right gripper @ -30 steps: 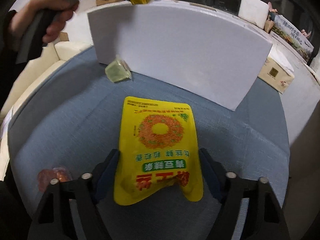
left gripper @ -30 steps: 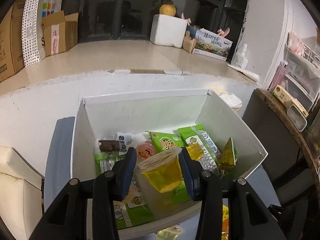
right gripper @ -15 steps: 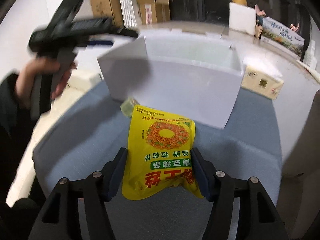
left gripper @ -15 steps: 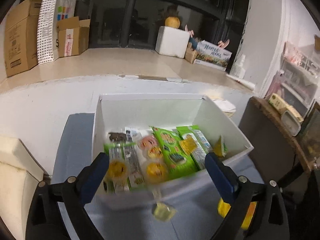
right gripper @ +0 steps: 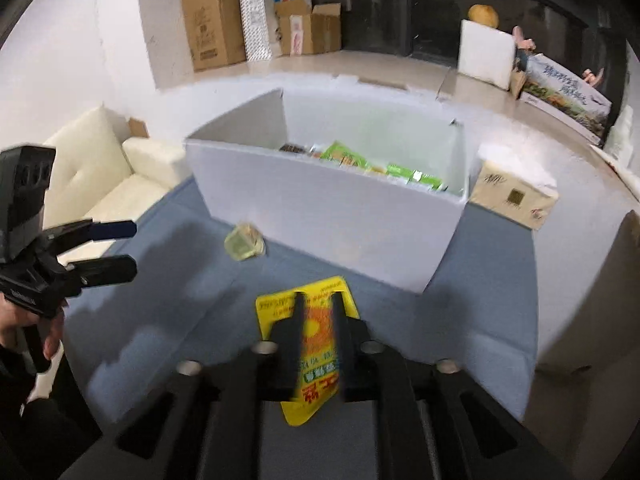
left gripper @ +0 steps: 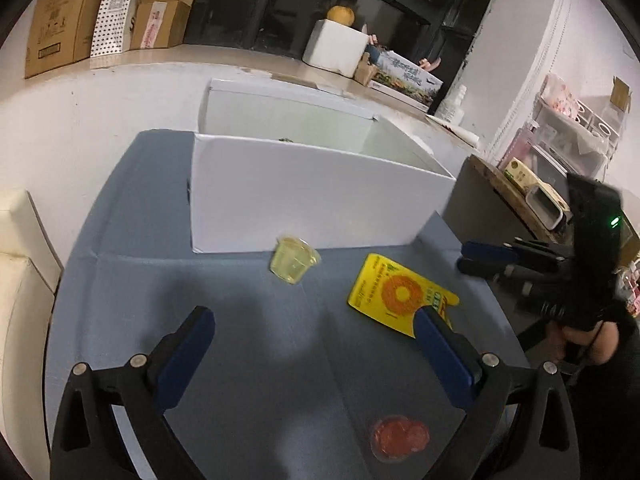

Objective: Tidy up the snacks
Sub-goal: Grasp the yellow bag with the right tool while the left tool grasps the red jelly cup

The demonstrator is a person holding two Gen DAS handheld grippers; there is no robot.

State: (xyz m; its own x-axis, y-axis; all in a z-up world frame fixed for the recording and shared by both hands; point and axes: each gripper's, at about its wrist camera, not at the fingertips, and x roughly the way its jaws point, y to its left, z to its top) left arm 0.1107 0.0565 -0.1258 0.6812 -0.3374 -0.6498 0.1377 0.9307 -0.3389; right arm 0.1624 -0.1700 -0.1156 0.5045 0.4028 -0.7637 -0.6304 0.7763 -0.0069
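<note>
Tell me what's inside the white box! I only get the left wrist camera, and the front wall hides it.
Observer: The right wrist view looks over the wall of the white box. Green snack packets lie inside.
Operator: Is the other tool grabbing the yellow packet?
Observer: Yes. The right tool is pinched shut on the yellow packet, with its fingers close together.
Operator: Is anything hiding past the box?
Observer: A tan carton sits close beside the box's right end.
</note>
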